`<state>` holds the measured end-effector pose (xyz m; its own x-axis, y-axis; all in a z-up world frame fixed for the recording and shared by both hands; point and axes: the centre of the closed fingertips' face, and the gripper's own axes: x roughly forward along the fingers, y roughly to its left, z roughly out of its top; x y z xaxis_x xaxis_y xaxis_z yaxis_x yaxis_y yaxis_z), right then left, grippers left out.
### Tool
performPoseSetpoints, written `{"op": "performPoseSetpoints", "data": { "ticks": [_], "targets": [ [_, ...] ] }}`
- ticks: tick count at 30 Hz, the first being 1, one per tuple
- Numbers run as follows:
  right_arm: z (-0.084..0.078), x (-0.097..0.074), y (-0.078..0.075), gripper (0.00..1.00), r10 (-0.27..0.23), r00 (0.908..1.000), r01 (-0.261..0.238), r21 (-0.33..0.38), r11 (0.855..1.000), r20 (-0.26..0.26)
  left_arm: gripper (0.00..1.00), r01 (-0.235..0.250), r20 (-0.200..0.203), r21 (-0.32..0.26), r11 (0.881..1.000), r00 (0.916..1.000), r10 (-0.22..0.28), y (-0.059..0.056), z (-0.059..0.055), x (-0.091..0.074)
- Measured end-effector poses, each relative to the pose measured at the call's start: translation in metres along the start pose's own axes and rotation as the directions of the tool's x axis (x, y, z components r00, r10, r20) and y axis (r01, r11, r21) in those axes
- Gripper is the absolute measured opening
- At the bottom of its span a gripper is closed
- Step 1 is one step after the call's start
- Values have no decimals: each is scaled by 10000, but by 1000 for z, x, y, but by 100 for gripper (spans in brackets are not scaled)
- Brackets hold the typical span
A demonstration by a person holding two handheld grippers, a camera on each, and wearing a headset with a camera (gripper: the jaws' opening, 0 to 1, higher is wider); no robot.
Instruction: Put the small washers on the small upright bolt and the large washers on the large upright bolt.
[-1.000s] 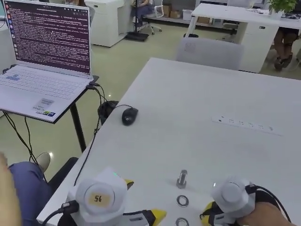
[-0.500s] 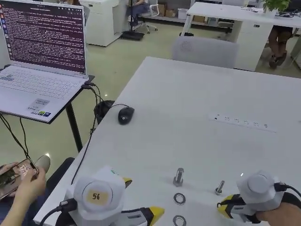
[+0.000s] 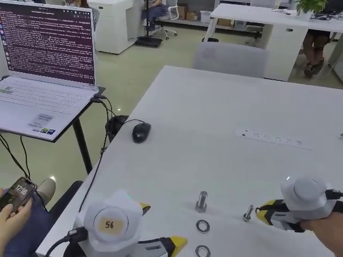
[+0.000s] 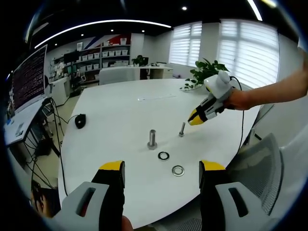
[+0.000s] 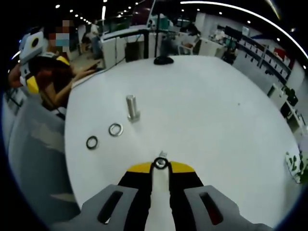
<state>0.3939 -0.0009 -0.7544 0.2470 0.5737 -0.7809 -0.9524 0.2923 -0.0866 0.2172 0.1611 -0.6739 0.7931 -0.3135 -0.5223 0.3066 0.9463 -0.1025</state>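
The large upright bolt (image 3: pixel 201 202) stands near the table's front edge, the small upright bolt (image 3: pixel 247 213) to its right. Two large washers (image 3: pixel 202 226) (image 3: pixel 202 250) lie flat in front of the large bolt. My right gripper (image 3: pixel 261 213) sits just right of the small bolt, shut on a small washer (image 5: pixel 160 163), with the small bolt (image 5: pixel 162 154) right past its tips. My left gripper (image 4: pixel 161 166) is wide open, nothing between its jaws, facing the large bolt (image 4: pixel 152 139) and both washers (image 4: pixel 163 155) (image 4: pixel 178 170). In the head view the left gripper (image 3: pixel 163 225) sits at the bottom left.
A black mouse (image 3: pixel 140 131) lies near the table's left edge and a white power strip (image 3: pixel 270 138) at mid right. A laptop (image 3: pixel 43 69) stands on a side stand to the left. A hand holds a phone (image 3: pixel 16 194) at lower left. A grey chair (image 3: pixel 229 59) stands behind the table.
My right gripper has moved right and slightly up, uncovering the small bolt. A hand with a phone has come in at lower left. The left gripper has stayed put.
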Motion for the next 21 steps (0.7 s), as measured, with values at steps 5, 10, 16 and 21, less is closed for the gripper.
{"op": "performPoseSetpoints", "data": {
  "ticks": [5,10,16,21],
  "targets": [
    [5,4,-2,13,62,9999,-63,-136,9999,-84,62,-12,6,-22,10000,10000,12,0,0,-1],
    [3,10,-1,13,175,9990,-182,-174,9997,-421,62,-9,-38,-28,10000,10000,8,-1,-2,-1],
    [3,16,-1,13,222,9980,-233,-174,9996,-597,62,-5,-37,4,10000,10000,5,0,0,-1],
    [4,18,-4,13,236,9970,-245,-109,9996,-731,62,4,-19,34,10000,10000,-4,2,2,0]
  ]
}}
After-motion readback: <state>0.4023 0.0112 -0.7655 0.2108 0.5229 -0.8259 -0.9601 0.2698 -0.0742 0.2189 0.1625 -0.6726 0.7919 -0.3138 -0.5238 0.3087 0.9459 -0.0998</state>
